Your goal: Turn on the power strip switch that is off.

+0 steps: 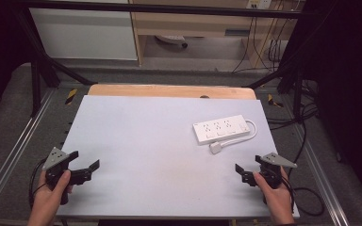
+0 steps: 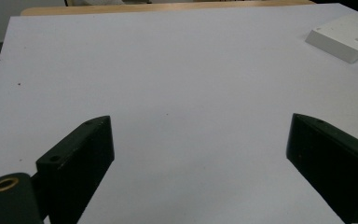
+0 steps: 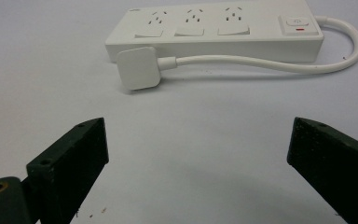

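At the lower left of the high view, a hand (image 1: 52, 195) holds the left gripper (image 1: 86, 162). Its two black jaws are spread wide and hold nothing. In the left gripper view, bare table (image 2: 177, 93) lies between them.

The table is pale grey. Right of the middle of the high view lies a white power strip (image 1: 221, 129) with three sockets. Its white cord (image 1: 250, 133) loops around the strip's right end and comes back along the front. The flat white plug (image 3: 138, 68) rests on the table just beside the strip.

At the lower right, another hand (image 1: 275, 195) holds the right gripper (image 1: 250, 165). Its jaws are wide open too, and hold nothing. The plug is near them, but apart.
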`<state>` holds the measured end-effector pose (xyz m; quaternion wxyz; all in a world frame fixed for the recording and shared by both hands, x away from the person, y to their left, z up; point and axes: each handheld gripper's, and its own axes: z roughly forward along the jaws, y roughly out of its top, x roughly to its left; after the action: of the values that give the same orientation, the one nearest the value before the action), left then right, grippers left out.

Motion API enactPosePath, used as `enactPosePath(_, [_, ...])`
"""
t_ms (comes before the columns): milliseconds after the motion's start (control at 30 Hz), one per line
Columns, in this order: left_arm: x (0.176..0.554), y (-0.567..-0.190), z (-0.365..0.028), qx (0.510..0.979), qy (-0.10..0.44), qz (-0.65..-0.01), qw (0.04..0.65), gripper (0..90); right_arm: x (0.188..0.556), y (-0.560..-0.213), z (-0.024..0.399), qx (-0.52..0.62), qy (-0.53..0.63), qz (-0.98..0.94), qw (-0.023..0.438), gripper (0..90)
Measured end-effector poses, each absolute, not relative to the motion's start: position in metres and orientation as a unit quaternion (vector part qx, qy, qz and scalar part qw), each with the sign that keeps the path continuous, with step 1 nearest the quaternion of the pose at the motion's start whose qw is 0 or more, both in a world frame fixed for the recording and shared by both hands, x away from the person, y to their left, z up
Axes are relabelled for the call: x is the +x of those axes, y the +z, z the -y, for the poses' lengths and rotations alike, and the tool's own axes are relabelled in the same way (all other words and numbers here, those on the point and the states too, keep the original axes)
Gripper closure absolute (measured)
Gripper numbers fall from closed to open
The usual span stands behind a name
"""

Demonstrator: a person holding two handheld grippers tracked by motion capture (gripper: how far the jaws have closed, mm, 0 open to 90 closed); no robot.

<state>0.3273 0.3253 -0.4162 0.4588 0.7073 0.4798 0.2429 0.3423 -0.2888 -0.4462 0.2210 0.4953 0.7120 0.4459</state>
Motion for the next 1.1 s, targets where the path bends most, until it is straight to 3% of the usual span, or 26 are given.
enactPosePath(1100, [0.328, -0.419, -0.319, 0.725, 0.234, -0.467, 0.449, 7.2, 0.340, -0.421, 0.276, 0.491, 0.449, -0.715, 0.214, 3.1])
